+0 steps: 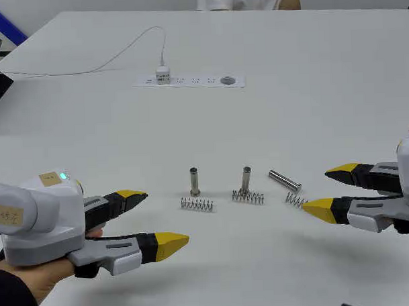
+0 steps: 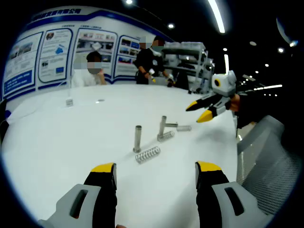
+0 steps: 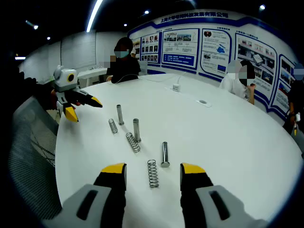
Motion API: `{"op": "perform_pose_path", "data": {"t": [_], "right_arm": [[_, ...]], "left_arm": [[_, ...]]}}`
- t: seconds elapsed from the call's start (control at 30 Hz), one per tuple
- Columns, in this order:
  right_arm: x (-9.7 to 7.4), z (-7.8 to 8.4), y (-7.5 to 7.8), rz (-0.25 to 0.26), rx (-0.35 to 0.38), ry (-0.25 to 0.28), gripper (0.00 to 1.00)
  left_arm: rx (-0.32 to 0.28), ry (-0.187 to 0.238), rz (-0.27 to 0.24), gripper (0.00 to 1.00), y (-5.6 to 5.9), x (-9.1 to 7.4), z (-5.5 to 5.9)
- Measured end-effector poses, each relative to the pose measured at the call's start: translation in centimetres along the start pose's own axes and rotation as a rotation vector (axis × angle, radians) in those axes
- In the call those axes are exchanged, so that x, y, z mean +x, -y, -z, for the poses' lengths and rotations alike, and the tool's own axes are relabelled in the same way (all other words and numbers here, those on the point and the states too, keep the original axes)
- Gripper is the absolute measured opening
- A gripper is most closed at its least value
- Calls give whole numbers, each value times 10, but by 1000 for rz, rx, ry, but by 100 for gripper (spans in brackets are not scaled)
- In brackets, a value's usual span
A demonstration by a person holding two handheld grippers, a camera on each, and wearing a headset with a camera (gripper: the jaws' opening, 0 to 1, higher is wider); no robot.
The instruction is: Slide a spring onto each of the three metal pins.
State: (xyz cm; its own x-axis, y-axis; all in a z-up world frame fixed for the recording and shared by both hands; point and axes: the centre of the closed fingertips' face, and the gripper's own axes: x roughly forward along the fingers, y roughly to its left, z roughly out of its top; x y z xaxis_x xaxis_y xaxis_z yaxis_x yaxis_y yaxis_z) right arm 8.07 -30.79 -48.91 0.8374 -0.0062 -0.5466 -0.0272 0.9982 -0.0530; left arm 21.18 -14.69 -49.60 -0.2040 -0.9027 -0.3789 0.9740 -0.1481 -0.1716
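L tongs (image 1: 156, 218) and R tongs (image 1: 321, 188) both gape, gripping nothing, at either end of a row on the white worktop (image 1: 324, 108). Btw them, left pin (image 1: 194, 181) and middle pin (image 1: 246, 179) stand upright; right pin (image 1: 285, 180) lies on its side. Left spring (image 1: 197, 204), middle spring (image 1: 248, 197) and right spring (image 1: 295, 200) lie loose just in front of them, right spring close by R tongs.

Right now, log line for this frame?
left claw: open, empty | right claw: open, empty | left pin, middle pin: upright, bare | right pin: lying, bare | springs: three loose on table
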Motion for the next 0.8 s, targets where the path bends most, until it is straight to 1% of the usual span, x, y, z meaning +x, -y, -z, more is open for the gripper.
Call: {"op": "perform_pose_path", "data": {"t": [0.13,0.33,0.53,0.63,0.8], "right_arm": [[1,-2,1,0,-8,-5,46],[5,-10,6,-3,-24,-8,46],[15,-18,10,-14,-51,-23,45],[22,-21,14,-12,-53,-39,44],[30,-27,15,-19,-61,-48,42]], "left_arm": [[-1,0,0,68,0,0,0],[-1,1,0,68,0,0,0],[-1,-1,0,68,0,0,0],[-1,0,-2,68,-1,0,0],[-2,3,-7,68,-2,-1,0]]}}
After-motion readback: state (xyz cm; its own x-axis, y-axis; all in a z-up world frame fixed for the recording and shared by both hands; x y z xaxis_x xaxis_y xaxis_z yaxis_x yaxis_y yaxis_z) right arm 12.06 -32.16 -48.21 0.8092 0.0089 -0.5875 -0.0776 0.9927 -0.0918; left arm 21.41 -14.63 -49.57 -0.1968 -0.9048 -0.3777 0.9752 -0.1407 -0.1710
